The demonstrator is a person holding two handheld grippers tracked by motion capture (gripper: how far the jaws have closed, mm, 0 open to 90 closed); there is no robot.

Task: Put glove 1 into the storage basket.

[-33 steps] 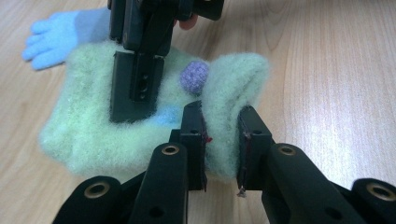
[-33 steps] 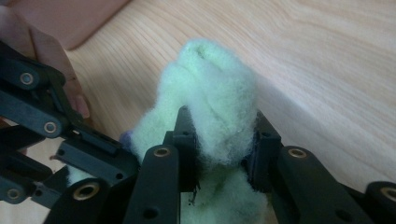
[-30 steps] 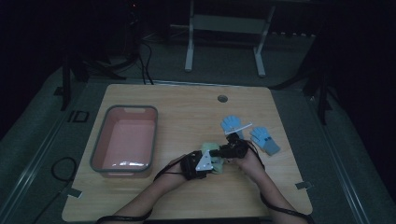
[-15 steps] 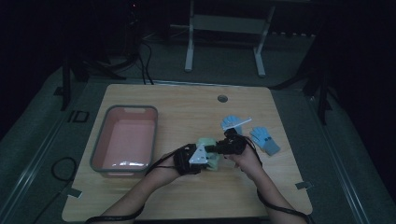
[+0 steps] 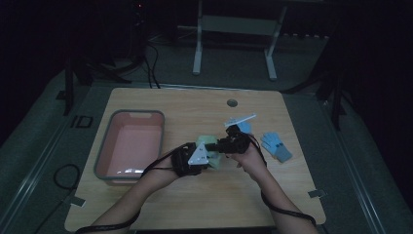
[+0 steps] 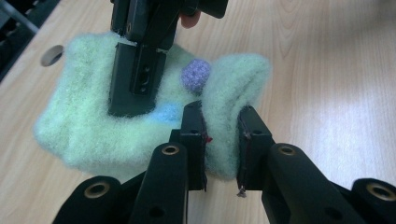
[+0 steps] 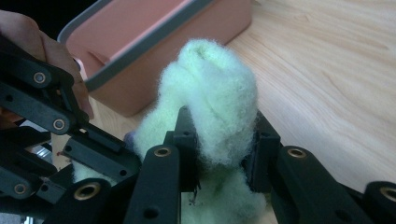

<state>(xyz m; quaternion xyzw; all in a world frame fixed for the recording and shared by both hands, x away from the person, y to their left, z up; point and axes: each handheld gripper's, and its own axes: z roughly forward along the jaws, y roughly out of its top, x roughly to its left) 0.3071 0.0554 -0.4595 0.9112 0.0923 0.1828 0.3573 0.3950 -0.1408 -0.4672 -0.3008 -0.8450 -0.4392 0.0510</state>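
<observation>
High view: a fluffy pale-green woollen mitten [image 5: 210,146] lies near the middle of the light wooden surface [image 5: 195,105], just right of the pink rectangular plastic tub with grey rim [image 5: 104,146]. The left tongs [image 5: 197,158] and right tongs [image 5: 225,145] both meet at it. A pair of blue knitted gloves [image 5: 276,146] lies to the right, near the right tongs. Left gripper view: left tongs [image 6: 222,144] pinch a raised fold of the mitten's edge between both jaws; a small purple knitted bobble [image 6: 196,77] and a pale-blue patch [image 6: 166,112] sit on the fabric; the right tongs press into it farther off. Right gripper view: right tongs [image 7: 219,154] pinch a bunched ridge of mitten; tub just behind.
</observation>
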